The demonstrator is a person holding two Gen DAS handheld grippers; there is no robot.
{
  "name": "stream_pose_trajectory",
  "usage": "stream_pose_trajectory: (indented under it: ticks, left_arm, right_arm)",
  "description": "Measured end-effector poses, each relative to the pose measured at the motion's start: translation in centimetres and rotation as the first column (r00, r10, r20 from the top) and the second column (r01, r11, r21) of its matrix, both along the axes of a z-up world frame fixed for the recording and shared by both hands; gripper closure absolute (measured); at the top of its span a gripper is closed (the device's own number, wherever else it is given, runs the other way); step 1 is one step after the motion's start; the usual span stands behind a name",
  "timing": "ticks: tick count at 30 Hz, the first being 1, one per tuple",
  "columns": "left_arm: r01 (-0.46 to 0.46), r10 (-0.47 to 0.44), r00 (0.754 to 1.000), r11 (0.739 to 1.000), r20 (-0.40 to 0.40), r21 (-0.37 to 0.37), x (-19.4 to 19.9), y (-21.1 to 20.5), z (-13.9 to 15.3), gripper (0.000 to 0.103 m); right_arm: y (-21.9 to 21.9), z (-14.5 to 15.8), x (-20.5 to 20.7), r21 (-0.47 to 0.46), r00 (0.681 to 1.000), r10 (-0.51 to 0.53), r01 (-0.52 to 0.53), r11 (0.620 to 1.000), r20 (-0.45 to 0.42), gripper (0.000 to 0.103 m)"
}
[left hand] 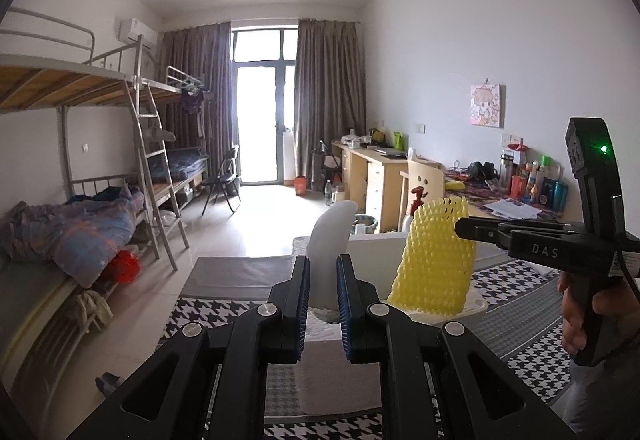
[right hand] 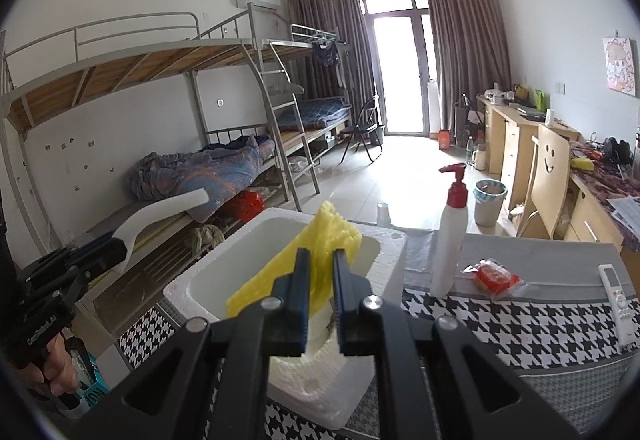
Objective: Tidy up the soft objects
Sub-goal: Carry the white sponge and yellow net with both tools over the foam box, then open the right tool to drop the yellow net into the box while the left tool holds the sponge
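A curved white foam strip (left hand: 330,236) stands upright between the pads of my left gripper (left hand: 323,266), which is shut on its lower part. Just right of it hangs a yellow foam net sleeve (left hand: 434,260), with the tip of my right gripper (left hand: 460,229) clamped on its upper edge. Both pieces hover over an open white foam box (left hand: 340,376). In the right wrist view, my right gripper (right hand: 320,258) is shut on the yellow net (right hand: 328,232) above the box (right hand: 180,290). My left gripper (right hand: 120,246) holds the white strip (right hand: 168,206) out to the left.
The box sits on a table with a houndstooth cloth (right hand: 500,320). To its right stand a white pump bottle with a red top (right hand: 450,240), a red packet (right hand: 494,276) and a white remote (right hand: 618,304). A paper cup (right hand: 383,214) stands behind the box. Bunk beds line the left wall.
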State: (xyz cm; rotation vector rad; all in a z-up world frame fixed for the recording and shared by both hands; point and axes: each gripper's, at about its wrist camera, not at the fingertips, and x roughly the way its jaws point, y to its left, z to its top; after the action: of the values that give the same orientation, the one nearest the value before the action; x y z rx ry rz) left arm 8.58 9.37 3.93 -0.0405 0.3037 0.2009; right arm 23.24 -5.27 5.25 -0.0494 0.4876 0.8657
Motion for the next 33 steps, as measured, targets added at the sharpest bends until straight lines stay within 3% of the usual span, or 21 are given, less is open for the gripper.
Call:
stream_pose_trajectory:
  ticks: [24, 27, 29, 31, 33]
  left_arm:
    - [-0.007, 0.007, 1.0, 1.0, 0.001, -0.015, -0.2, 0.6, -0.2, 0.088]
    - [-0.007, 0.007, 1.0, 1.0, 0.0, -0.016, -0.2, 0.6, -0.2, 0.088]
    - [-0.007, 0.007, 1.0, 1.0, 0.0, -0.016, -0.2, 0.6, -0.2, 0.088]
    - [-0.008, 0.008, 1.0, 1.0, 0.0, -0.018, -0.3, 0.6, -0.3, 0.088]
    - [-0.012, 0.012, 1.0, 1.0, -0.004, -0.019, -0.2, 0.7, -0.4, 0.088]
  right_arm:
    - [3.4, -0.7, 0.3, -0.094, 1.0, 0.002, -0.002, 0.996, -0.002, 0.089]
    - [3.9, -0.9, 0.1, -0.13, 1.0, 0.0, 0.002, 0.991, 0.013, 0.067]
    - [3.9, -1.0, -0.1, -0.125, 1.0, 0.016, -0.014, 0.992, 0.013, 0.042]
    - [3.8, -1.0, -0.3, -0.117, 1.0, 0.018, -0.015, 0.993, 0.023, 0.031]
    - [3.9, -0.9, -0.6, -0.124, 0.999, 0.023, -0.018, 0.992, 0.038, 0.028]
